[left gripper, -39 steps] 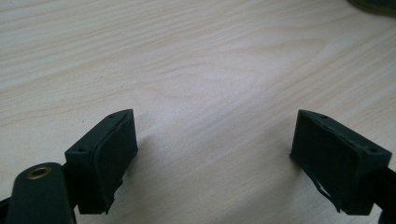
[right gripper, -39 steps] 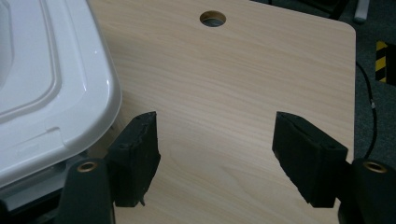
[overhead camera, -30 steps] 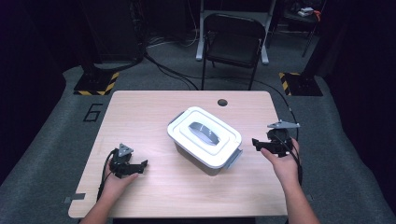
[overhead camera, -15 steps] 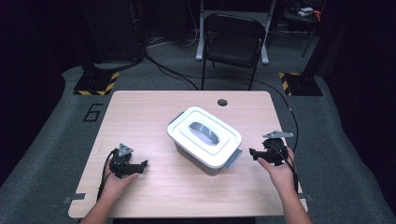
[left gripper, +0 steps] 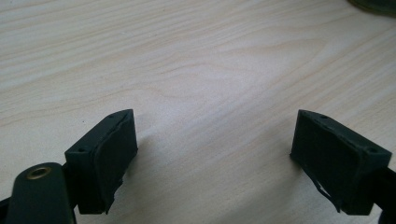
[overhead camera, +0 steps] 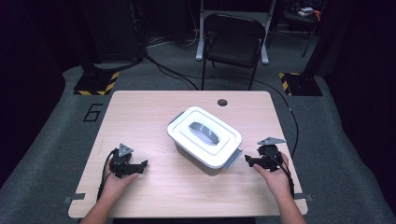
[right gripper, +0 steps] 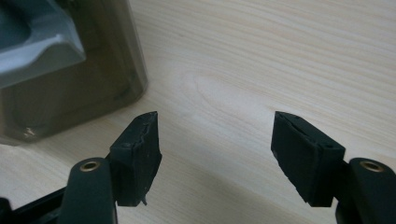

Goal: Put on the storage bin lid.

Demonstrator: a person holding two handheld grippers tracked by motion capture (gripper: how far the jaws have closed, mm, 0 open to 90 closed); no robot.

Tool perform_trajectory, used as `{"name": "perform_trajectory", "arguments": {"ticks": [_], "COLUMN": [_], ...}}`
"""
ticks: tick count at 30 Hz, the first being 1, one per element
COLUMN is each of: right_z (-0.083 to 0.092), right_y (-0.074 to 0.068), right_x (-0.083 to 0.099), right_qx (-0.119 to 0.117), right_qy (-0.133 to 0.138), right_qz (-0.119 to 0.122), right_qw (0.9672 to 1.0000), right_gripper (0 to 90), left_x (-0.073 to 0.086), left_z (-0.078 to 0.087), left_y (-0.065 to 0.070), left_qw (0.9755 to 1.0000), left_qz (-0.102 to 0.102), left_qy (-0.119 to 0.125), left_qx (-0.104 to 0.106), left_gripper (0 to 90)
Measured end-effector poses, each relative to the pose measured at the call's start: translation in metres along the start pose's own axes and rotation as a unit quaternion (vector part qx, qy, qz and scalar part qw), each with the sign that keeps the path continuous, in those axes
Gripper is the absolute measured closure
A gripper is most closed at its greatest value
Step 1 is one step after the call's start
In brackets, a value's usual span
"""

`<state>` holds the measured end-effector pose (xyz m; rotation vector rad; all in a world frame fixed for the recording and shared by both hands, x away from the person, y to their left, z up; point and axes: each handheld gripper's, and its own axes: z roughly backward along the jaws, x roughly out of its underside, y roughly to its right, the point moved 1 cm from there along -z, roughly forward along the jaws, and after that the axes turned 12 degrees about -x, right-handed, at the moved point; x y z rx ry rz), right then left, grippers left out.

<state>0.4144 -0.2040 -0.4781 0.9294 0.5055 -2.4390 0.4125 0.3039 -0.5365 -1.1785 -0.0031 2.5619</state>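
A plastic storage box (overhead camera: 205,139) with a white lid and a grey handle sits at the middle of the wooden table (overhead camera: 149,112). My left gripper (overhead camera: 143,164) rests low on the table at the front left, open, with only bare wood between its jaws (left gripper: 212,154). My right gripper (overhead camera: 247,159) is low at the front right, just beside the box's right end, open and holding nothing (right gripper: 215,154). In the right gripper view the box's smoky wall and grey latch (right gripper: 42,46) stand close at the upper left.
A round cable hole (overhead camera: 222,102) lies in the table's far edge. A black chair (overhead camera: 231,42) stands behind the table. Cables run across the grey floor, and striped stand bases (overhead camera: 95,84) sit at both far corners.
My right gripper has come down toward the tabletop and slightly nearer the box's right end. The left gripper and the box have stayed in place.
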Motion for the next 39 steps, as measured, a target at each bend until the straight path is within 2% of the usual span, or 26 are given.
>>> {"name": "perform_trajectory", "arguments": {"ticks": [6, 9, 10, 12, 18, 25, 31, 35, 38, 39], "right_z": [-0.005, -0.008, -0.008, -0.010, -0.016, -0.025, -0.030, -0.031, -0.031, -0.030], "right_y": [-0.001, -0.002, -0.002, -0.004, -0.009, -0.015, -0.019, -0.020, -0.018, -0.019], "right_x": [0.006, 0.009, 0.010, 0.011, 0.015, 0.018, 0.021, 0.022, 0.023, 0.023], "right_qx": [-0.012, -0.011, -0.013, -0.015, -0.035, -0.060, -0.064, -0.058, -0.058, -0.058], "right_qy": [0.000, 0.002, -0.002, 0.000, 0.003, 0.004, -0.009, -0.011, -0.015, -0.014], "right_qz": [0.012, 0.007, 0.015, 0.006, 0.034, 0.052, 0.065, 0.062, 0.070, 0.063], "right_qw": [0.9999, 0.9999, 0.9998, 0.9999, 0.9988, 0.9969, 0.9958, 0.9963, 0.9958, 0.9962], "right_gripper": [32.0, 31.9, 31.6, 31.5, 31.3, 30.8, 30.1, 29.1, 28.8, 28.6], "left_x": [0.000, 0.000, 0.000, 0.000, 0.000, 0.000, 0.000, 0.000, 0.000, 0.000], "left_z": [0.000, 0.000, 0.000, 0.000, 0.000, 0.000, 0.000, 0.000, 0.000, 0.000], "left_y": [0.000, 0.000, 0.000, 0.000, 0.000, 0.000, 0.000, 0.000, 0.000, 0.000], "left_qw": [1.0000, 1.0000, 1.0000, 1.0000, 1.0000, 1.0000, 1.0000, 1.0000, 1.0000, 1.0000], "left_qz": [0.000, 0.000, 0.000, 0.000, 0.000, 0.000, 0.000, 0.000, 0.000, 0.000], "left_qy": [0.001, 0.001, 0.000, 0.001, 0.000, 0.001, 0.000, 0.001, 0.001, 0.001], "left_qx": [0.000, 0.000, 0.000, 0.000, 0.000, 0.000, 0.000, 0.000, 0.000, 0.000], "left_gripper": [14.1, 14.1, 14.1, 14.1, 14.1, 14.1, 14.1, 14.1, 14.1, 14.1]}}
